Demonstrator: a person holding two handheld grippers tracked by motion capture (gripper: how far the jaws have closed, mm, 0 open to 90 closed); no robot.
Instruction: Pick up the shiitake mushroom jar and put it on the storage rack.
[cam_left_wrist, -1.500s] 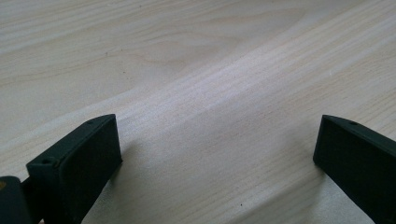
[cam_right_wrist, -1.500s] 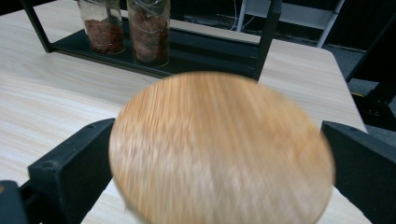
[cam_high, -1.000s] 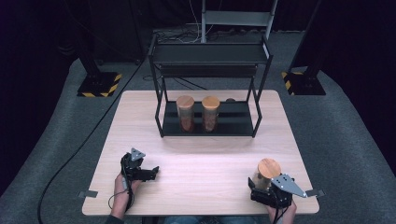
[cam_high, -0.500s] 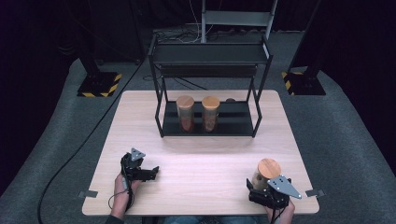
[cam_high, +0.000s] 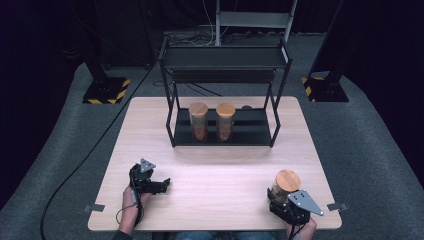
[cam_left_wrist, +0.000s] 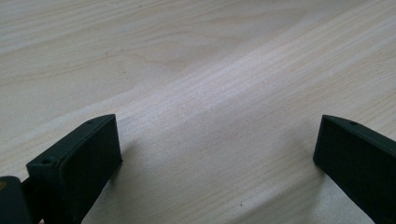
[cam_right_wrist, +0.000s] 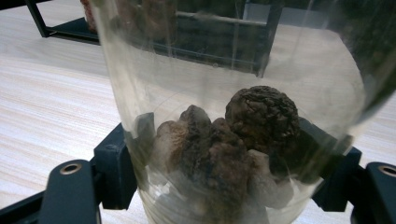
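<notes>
Holding item one: your right gripper (cam_high: 284, 200) has just been closing and now clamps the jar (cam_high: 286, 186) low on its glass wall, one black jaw to each side, as its own view shows with the jar (cam_right_wrist: 233, 140) filling the space between them. Contents: dark, knobbly lumps (cam_right_wrist: 224, 154) heaped at the bottom. Lid: round, wooden, on top. Long axis: upright, rising straight out of the jaws, base at or just above the table (cam_high: 220, 180). Item two: rack (cam_high: 225, 90), black, two shelves, well ahead of the gripper and off to its left; the lower shelf carries two like jars (cam_high: 212, 121) side by side toward its left, with bare shelf to their right. Item three: your left gripper (cam_high: 150, 182), jaws wide apart over bare wood, nothing between them, far from the jar; the right hand is the nearer by a long way. Room: open tabletop lies between gripper and rack. Edges: the table's near and right edges sit close beside the gripper; rack posts and the upper shelf bound the free slot.
</notes>
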